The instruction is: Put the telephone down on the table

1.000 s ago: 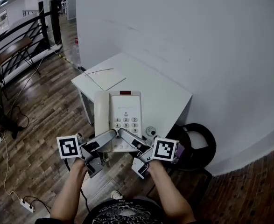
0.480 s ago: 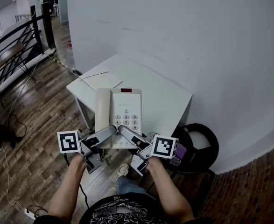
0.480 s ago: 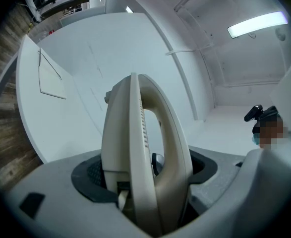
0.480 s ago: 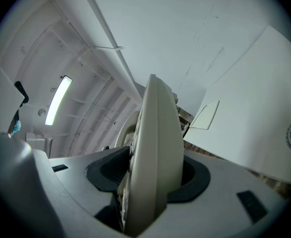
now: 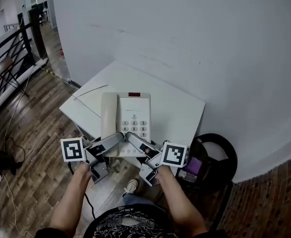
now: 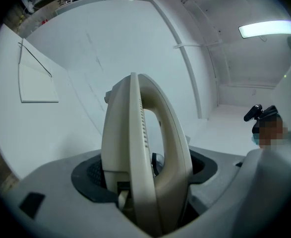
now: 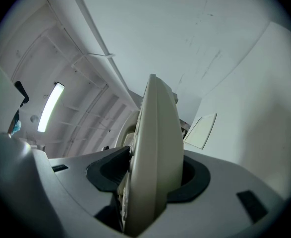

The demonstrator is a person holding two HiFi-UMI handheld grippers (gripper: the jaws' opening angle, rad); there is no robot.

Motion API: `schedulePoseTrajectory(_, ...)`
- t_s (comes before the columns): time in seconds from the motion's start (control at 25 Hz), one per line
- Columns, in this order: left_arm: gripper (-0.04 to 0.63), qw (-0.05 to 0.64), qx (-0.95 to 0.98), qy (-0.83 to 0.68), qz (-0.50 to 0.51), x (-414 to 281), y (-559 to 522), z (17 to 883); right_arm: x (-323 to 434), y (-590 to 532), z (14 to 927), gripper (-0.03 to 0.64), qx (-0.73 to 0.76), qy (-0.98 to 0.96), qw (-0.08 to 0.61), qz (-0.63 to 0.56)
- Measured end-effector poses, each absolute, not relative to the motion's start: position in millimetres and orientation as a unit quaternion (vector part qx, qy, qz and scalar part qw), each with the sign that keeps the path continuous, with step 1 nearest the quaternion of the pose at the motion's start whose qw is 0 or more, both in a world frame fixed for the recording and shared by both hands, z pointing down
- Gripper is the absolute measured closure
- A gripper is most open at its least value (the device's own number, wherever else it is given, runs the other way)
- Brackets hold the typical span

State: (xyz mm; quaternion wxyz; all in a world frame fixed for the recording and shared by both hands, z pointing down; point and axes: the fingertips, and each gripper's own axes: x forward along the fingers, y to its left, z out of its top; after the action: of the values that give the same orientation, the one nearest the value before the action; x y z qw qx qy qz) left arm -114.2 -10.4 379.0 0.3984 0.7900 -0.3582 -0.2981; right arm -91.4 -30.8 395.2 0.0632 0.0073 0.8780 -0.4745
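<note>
A cream telephone [image 5: 127, 123] with its handset on the left and a keypad is held level over the near part of the white table [image 5: 177, 108]. My left gripper [image 5: 114, 143] is shut on the phone's near left edge, and my right gripper [image 5: 136, 144] is shut on its near right edge. In the left gripper view the telephone [image 6: 145, 152] stands edge-on, pinched between the dark pads of the left gripper [image 6: 145, 177]. The right gripper view shows the telephone [image 7: 152, 152] the same way in the right gripper [image 7: 152, 180]. Whether the phone touches the table is hidden.
A white sheet [image 6: 36, 78] and a thin dark wire [image 5: 88, 90] lie on the table's far left part. A white wall rises right behind the table. A black round stool [image 5: 218, 155] stands to its right, and a dark railing [image 5: 6, 38] is far left over the wooden floor.
Both grippers have carried the telephone forward toward the wall. It has gone from hanging mostly off the table's near edge to lying mostly over the tabletop. The grips are unchanged.
</note>
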Motion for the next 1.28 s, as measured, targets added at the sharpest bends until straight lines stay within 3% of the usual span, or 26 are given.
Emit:
schedulePoseTrajectory(0.28, 0.206, 0.411, 0.794, -0.34, -0.29, -143.5, -97.2, 353.9, -117.4, -118.2, 376.1, 0.405, -0.03, 0.875, 0.057, -0.479)
schedulePoseTrajectory(0.92, 0.206, 0.449, 0.801, -0.296, -0.264, -167.0, -143.0, 391.5, -137.4, -160.3, 415.5, 0.407, -0.091, 0.863, 0.072, -0.492)
schedulePoseTrajectory(1.28, 0.206, 0.492, 0.795, -0.259, -0.242, -166.8, -228.8, 424.5, -136.9, -241.8, 450.3, 0.407, -0.141, 0.842, 0.083, -0.514)
